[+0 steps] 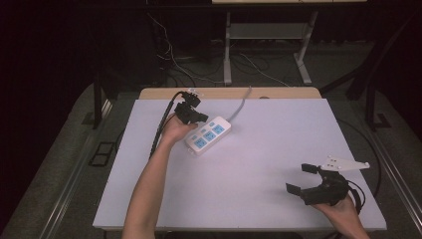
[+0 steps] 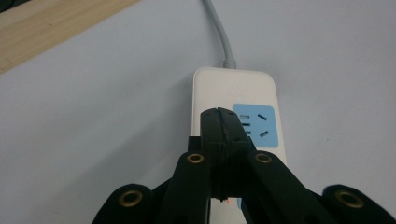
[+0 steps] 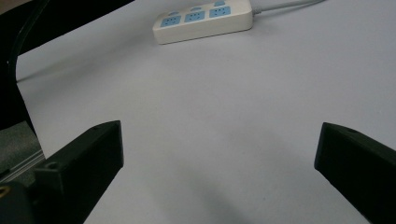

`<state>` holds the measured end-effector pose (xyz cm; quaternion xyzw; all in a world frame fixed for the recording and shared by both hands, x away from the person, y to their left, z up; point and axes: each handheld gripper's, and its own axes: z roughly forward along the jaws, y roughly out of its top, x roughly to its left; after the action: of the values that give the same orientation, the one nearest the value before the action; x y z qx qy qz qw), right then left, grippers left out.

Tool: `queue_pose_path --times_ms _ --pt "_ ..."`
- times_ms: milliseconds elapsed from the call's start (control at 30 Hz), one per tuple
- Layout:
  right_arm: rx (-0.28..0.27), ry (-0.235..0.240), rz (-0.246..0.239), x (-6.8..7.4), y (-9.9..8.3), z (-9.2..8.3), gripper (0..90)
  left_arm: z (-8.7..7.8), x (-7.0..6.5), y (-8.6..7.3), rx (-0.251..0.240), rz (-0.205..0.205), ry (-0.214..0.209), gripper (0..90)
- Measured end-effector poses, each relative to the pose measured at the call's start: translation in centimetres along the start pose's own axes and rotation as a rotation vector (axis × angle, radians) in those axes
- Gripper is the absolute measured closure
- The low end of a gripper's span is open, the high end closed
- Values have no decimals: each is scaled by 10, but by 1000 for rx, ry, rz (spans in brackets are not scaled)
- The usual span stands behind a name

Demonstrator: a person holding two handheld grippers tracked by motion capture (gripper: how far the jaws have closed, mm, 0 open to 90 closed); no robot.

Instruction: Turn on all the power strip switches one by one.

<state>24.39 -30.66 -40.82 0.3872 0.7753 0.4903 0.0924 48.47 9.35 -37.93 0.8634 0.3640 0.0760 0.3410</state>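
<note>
A white power strip point(image 1: 208, 135) with blue socket faces lies on the white table point(image 1: 259, 164), toward its far left part, its grey cord point(image 1: 242, 105) running off to the table's far edge. The left gripper point(image 1: 190, 112) hangs just over the strip's far end with its jaws pressed together, nothing visible between them. Well apart from the strip, toward the table's near right corner, the right gripper point(image 1: 304, 178) hovers with its jaws spread wide and empty.
</note>
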Motion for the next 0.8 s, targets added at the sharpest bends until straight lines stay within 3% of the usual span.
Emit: queue_pose_path --times_ms 400,800 --pt "-1 1 -2 -1 0 -1 13 3 -4 20 9 49 -6 898" --pt "0 -1 -1 -1 0 -1 12 23 -3 22 45 44 0 897"
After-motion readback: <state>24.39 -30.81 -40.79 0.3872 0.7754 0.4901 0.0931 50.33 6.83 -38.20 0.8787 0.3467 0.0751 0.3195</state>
